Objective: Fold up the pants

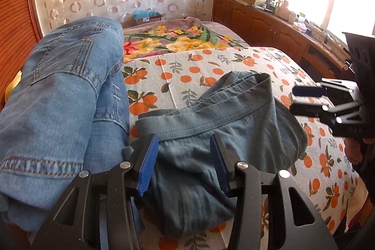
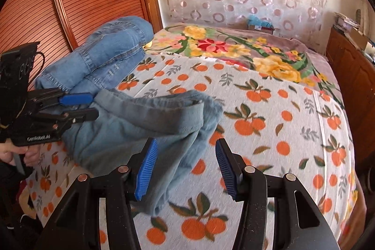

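1. Left gripper (image 1: 184,162): jaws apart, hovering over the near part of the grey-blue pants (image 1: 211,139), no pad pressing cloth.
2. Right gripper (image 2: 185,165): jaws likewise apart, astride the pants' right edge, nothing pinched.
3. Far left on the bed (image 2: 293,132): blue jeans (image 1: 65,90), apparently folded already.
4. Centre: grey-blue pants bunched on the orange-print cover, waistband uppermost; probably partly folded, tidying and final fold left.

Bed (image 2: 293,132) lies bare right of grey pants (image 2: 140,123): free passage there. Folded jeans (image 1: 61,95) block the left side, touching the pants. Cabinet (image 1: 262,22) bounds the far right
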Demonstrator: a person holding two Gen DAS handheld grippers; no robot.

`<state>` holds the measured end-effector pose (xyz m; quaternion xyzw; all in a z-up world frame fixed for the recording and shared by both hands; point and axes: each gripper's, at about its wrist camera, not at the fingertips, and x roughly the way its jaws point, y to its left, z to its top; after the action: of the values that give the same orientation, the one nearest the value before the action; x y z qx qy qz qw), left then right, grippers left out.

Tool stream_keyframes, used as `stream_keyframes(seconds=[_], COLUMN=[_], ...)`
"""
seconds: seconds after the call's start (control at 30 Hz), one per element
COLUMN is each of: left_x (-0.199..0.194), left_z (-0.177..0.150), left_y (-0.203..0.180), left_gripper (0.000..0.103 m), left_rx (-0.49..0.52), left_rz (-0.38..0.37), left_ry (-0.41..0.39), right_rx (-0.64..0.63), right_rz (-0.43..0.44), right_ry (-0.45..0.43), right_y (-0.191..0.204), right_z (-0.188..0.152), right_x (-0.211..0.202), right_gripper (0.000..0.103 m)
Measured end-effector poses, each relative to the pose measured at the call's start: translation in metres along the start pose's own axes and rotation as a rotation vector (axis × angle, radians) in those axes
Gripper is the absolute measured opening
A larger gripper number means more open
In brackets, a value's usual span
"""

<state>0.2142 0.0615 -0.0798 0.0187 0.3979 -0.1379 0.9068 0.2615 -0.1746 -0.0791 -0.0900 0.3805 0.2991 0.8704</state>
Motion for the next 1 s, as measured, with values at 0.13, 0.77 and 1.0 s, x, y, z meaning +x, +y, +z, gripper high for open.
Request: stream_keyframes(seconds=[0.13,0.77,1.0], left_x=[-0.005,-0.031,-0.029], left_z=[-0.007,-0.055,-0.066], left_y=[-0.001,-0.006,-0.005], left_gripper=[0.047,0.047,0.047], left_rx=[-0.003,-0.018,-0.022], left_rz=[0.000,-0.007,-0.013], left_ry=[0.005,0.042,0.059], right_rx=[0.010,-0.017,-0.001], right_rz=[0.026,0.061,0.047], right_ry=[0.028,0.063,0.025], right_y=[0.004,0.025,0.018], right_z=[-0.015,-0.043,-0.046], right_x=[-0.007,0.008,-0.010], right_gripper=[0.053,0.016,0.011])
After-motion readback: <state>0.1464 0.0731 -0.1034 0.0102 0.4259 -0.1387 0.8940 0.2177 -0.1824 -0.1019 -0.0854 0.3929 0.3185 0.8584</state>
